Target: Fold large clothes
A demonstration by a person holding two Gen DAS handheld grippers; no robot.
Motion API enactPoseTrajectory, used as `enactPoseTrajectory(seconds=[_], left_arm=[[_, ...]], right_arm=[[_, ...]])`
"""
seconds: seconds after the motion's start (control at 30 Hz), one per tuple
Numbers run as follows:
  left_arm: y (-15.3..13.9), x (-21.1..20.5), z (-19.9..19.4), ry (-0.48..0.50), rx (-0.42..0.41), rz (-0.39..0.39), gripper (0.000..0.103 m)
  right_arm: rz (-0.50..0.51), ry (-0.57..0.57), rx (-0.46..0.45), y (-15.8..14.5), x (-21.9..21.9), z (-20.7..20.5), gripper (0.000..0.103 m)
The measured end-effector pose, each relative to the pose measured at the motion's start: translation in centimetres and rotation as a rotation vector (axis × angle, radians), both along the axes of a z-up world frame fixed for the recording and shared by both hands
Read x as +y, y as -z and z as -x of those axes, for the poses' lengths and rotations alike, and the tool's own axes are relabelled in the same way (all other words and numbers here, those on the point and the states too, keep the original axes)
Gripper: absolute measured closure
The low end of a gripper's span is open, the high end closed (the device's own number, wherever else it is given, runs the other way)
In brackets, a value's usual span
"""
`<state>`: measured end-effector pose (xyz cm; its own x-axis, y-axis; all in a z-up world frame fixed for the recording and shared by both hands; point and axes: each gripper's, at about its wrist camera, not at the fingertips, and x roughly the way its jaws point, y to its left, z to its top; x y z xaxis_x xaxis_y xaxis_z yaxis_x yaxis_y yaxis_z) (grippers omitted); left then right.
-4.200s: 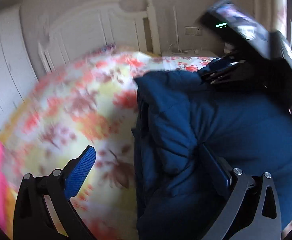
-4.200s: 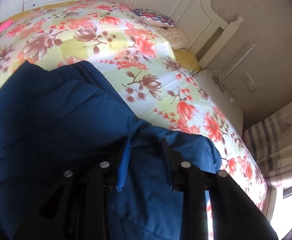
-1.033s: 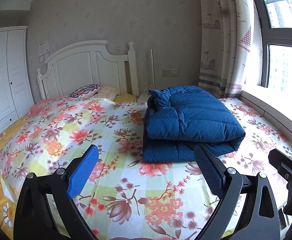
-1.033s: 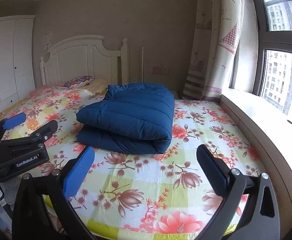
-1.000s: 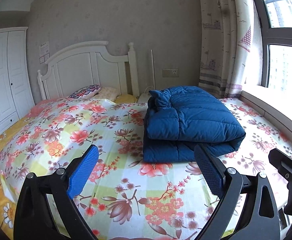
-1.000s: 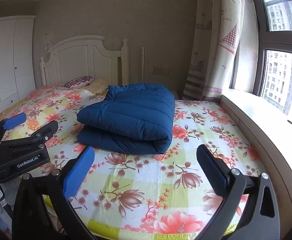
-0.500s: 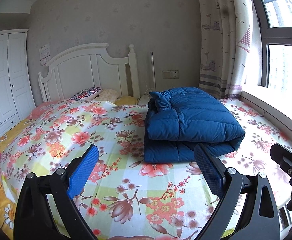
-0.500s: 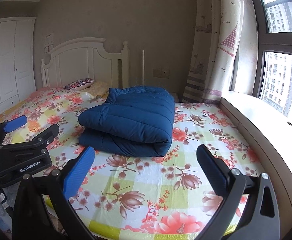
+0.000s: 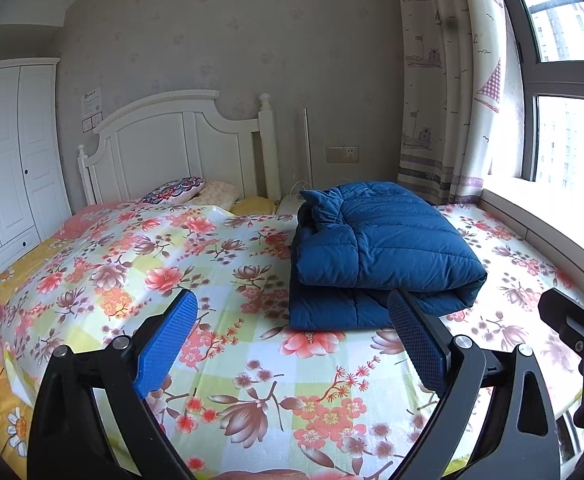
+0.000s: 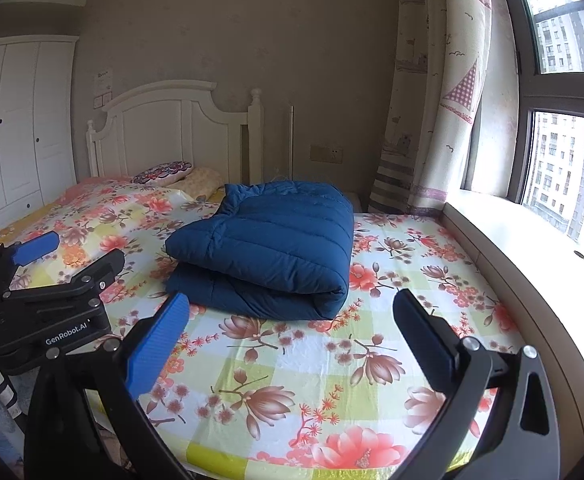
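Quilted blue jacket (image 9: pixel 376 252), puffy folded bundle

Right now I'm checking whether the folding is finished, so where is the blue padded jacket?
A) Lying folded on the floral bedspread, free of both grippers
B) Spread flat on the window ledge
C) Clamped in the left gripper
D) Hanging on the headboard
A: the blue padded jacket lies folded on the floral bedspread, while the left gripper and right gripper stand open and apart from it.

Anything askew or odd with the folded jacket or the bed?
Nothing stands out. The blue puffer jacket lies folded in a compact stack on the floral bedsheet, collar end toward the headboard. Left gripper and right gripper are both open, clear of it.
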<state>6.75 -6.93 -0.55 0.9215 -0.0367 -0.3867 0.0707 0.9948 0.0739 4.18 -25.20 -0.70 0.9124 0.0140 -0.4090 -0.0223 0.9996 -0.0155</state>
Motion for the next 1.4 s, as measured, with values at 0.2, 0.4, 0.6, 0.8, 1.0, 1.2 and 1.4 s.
enactPoseTrajectory(seconds=[0.2,0.4,0.6,0.8,1.0,1.2,1.4], left_arm=[[-0.2,0.0,0.1,-0.001,-0.004,-0.002,0.011],[-0.4,0.0,0.3,0.001,-0.009,-0.002,0.011],[-1.0,0.2,0.5,-0.001,-0.018,0.000,0.011],[-1.5,0.4,0.8,-0.005,-0.028,0.003,0.011],[-1.8,0.6,1.0,-0.009,-0.038,0.007,0.011],[-2.2,0.5,1.3,-0.005,-0.047,-0.001,0.011],[-1.9,0.1,1.2,-0.001,-0.052,-0.003,0.011]], right_arm=[[0.001,-0.002,-0.004,-0.1,0.1,0.1,0.002],[0.003,-0.002,-0.011,-0.4,0.1,0.2,0.002],[0.005,-0.002,-0.018,-0.8,0.1,0.4,0.002],[0.010,-0.004,-0.028,-1.3,0.2,0.6,0.002],[0.018,-0.008,-0.035,-1.6,0.5,0.8,0.002],[0.022,-0.013,-0.032,-1.6,0.5,0.8,0.002],[0.011,-0.005,-0.013,-1.0,0.1,0.3,0.002]])
